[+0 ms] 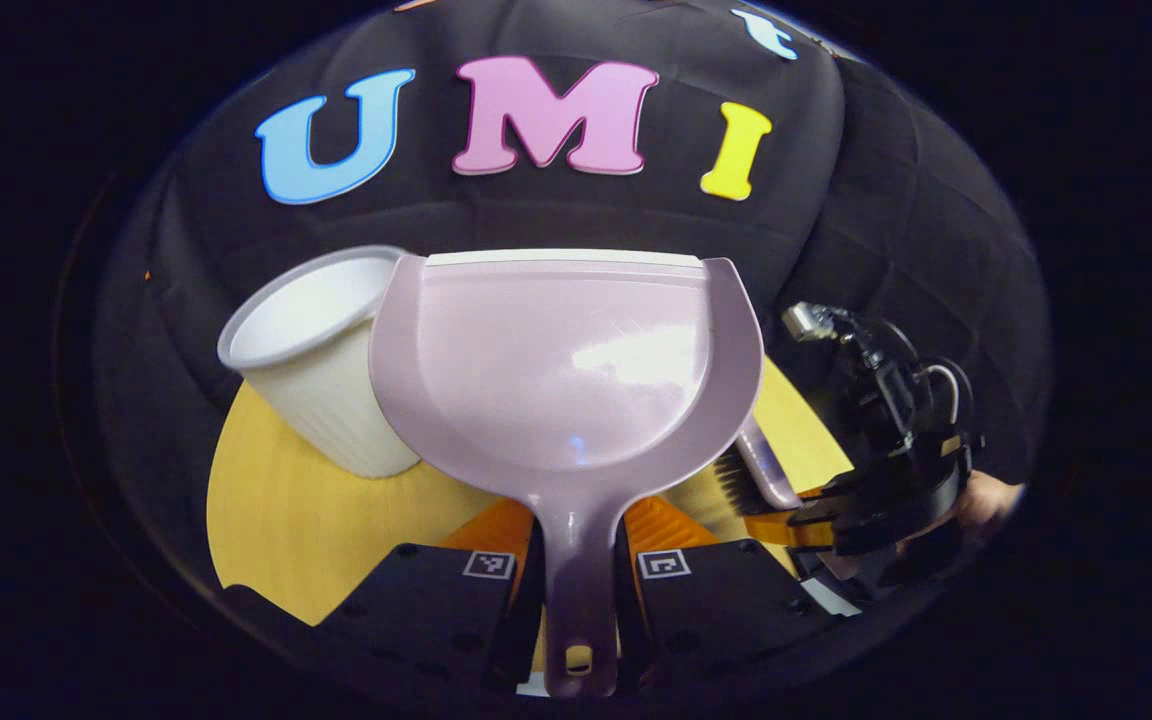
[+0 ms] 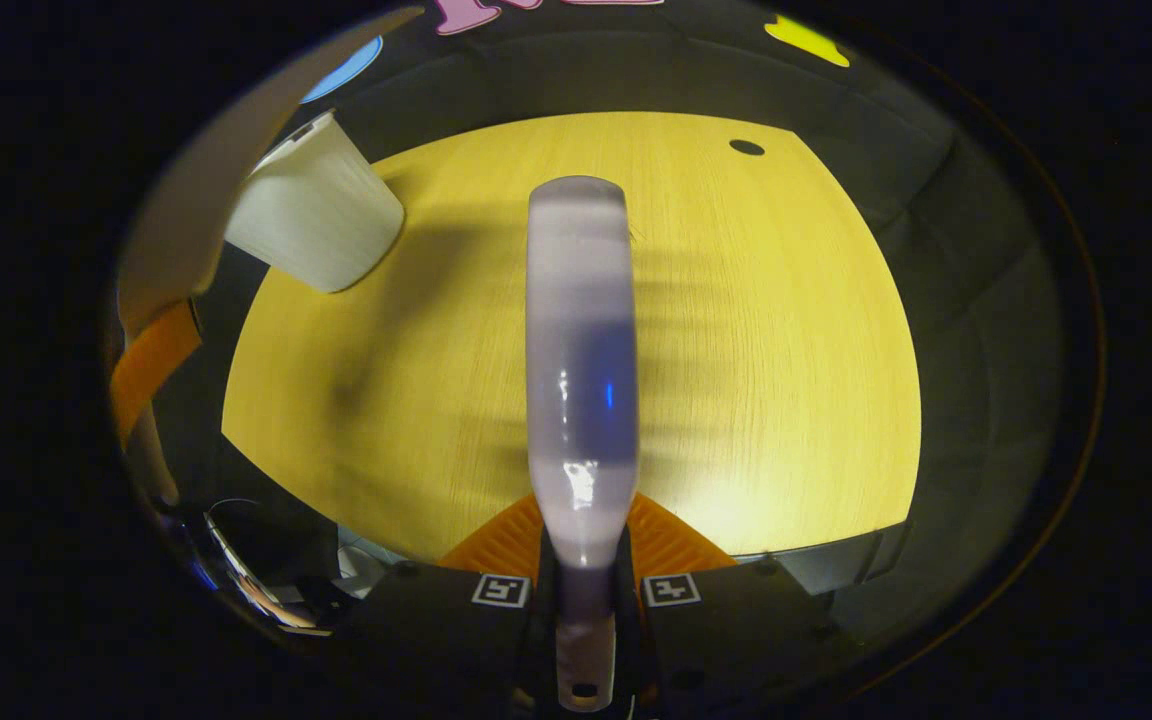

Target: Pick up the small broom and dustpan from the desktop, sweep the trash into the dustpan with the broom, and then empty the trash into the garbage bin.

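My left gripper (image 1: 581, 545) is shut on the handle of the lilac dustpan (image 1: 561, 370). The pan is held up off the table, its scoop faces me and holds nothing that I can see. The white garbage bin (image 1: 321, 365) stands just behind its left edge. My right gripper (image 2: 584, 560) is shut on the lilac broom (image 2: 578, 340), which reaches forward over the yellow table (image 2: 786, 350). In the left gripper view the right gripper (image 1: 886, 490) sits low at the right, with the broom's dark bristles (image 1: 733, 482) beside the pan's lower right rim.
The garbage bin (image 2: 316, 215) is at the table's far left in the right gripper view, and the dustpan's edge (image 2: 236, 150) curves along that side. A small dark round spot (image 2: 746, 147) lies near the table's far edge. A hand (image 1: 986, 500) holds the right gripper.
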A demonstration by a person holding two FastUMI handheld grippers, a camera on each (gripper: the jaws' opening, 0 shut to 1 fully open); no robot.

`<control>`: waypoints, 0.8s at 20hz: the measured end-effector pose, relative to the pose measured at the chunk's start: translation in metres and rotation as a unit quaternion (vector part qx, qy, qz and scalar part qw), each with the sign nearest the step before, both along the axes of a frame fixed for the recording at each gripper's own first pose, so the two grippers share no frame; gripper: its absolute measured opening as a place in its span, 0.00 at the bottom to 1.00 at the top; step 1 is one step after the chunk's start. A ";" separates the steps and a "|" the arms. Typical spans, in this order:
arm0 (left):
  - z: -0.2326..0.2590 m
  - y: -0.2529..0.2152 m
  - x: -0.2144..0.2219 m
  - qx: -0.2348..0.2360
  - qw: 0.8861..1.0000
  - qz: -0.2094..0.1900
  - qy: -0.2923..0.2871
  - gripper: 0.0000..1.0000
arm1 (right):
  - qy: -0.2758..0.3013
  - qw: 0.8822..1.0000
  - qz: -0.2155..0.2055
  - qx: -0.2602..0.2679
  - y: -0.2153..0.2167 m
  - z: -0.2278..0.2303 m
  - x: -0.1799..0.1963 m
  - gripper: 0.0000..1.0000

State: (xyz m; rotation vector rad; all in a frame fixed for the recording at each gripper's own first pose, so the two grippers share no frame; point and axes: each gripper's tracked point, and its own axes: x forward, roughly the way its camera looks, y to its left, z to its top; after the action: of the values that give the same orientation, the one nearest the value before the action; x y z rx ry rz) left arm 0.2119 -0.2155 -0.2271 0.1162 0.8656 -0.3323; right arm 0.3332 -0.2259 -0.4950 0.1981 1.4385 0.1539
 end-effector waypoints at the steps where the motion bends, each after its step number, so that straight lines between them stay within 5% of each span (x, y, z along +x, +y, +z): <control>1: -0.026 0.003 -0.004 0.004 1.000 0.011 0.025 0.29 | 0.007 1.000 -0.007 -0.004 0.001 -0.009 -0.001 0.27; 7: -0.119 0.012 -0.037 0.015 0.988 0.079 0.131 0.29 | 0.018 0.999 0.027 -0.038 0.010 -0.044 0.005 0.27; 16: -0.112 0.010 -0.044 0.049 0.975 0.099 0.195 0.29 | 0.076 0.995 0.037 -0.051 0.018 -0.074 0.019 0.27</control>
State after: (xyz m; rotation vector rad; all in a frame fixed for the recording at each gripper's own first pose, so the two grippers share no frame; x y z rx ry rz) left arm 0.1684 -0.2055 -0.3388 0.0560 1.2741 -0.1250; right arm 0.3526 -0.2077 -0.5685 0.0728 1.6026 0.1273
